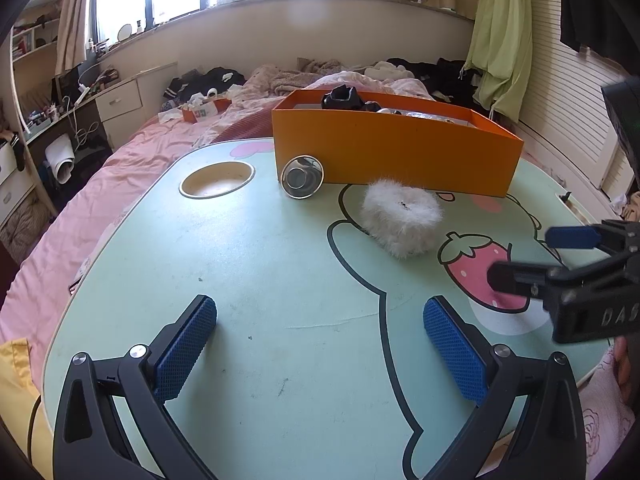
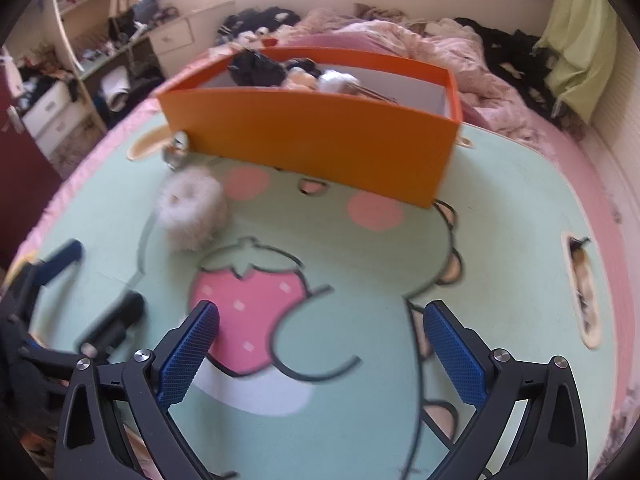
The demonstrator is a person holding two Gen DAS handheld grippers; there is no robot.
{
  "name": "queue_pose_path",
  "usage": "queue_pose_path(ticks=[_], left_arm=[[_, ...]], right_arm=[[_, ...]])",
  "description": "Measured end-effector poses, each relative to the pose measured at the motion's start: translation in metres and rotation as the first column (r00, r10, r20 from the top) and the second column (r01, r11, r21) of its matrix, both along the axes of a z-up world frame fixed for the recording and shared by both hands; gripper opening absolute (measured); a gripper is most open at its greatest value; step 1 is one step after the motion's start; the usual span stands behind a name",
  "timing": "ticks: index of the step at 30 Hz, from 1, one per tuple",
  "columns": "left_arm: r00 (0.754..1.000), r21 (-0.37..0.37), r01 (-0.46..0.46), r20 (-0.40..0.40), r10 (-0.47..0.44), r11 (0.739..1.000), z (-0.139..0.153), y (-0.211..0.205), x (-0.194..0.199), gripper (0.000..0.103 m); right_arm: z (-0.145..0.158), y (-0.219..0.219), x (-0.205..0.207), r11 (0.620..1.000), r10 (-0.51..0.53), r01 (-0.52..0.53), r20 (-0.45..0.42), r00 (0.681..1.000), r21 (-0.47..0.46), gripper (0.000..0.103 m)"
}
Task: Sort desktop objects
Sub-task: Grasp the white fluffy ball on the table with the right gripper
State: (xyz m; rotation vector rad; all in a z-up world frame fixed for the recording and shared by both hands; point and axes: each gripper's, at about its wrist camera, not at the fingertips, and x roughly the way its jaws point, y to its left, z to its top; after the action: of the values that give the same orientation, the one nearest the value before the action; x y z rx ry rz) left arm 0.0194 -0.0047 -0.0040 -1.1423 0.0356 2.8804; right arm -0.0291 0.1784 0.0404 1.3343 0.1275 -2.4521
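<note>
An orange box (image 1: 396, 152) stands at the far side of the green cartoon table (image 1: 260, 280) and holds several objects, among them a black one (image 1: 342, 98). A white fluffy ring (image 1: 402, 216) lies in front of the box. A clear glass ball (image 1: 302, 176) rests against the box's left front corner. My left gripper (image 1: 320, 320) is open and empty over the table's near part. My right gripper (image 2: 320, 320) is open and empty over the strawberry print; it shows at the right edge of the left wrist view (image 1: 520, 256). The box (image 2: 316, 136) and fluffy ring (image 2: 192, 210) also show blurred in the right wrist view.
A round cup recess (image 1: 217, 179) sits in the table's far left. A slot (image 2: 582, 292) is cut at the table's right edge. The table stands on a bed with pink bedding (image 1: 132, 168) and clothes. A desk with drawers (image 1: 116, 100) is at the left.
</note>
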Motion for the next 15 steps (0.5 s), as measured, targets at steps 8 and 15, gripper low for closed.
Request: queue_pose_path(ticks=[8,15], left_arm=[[1.000,0.000,0.000,0.000,0.000,1.000,0.000,0.000,0.000,0.103],[1.000,0.000,0.000,0.000,0.000,1.000,-0.001,0.000,0.000,0.103]], right_arm=[[0.032,-0.054,-0.030,0.986,0.105,-0.107,-0.023,0.994,-0.129,0.101],[0.007,-0.094,-0.058,0.980,0.167,-0.152,0.116,0.979,-0.130,0.032]])
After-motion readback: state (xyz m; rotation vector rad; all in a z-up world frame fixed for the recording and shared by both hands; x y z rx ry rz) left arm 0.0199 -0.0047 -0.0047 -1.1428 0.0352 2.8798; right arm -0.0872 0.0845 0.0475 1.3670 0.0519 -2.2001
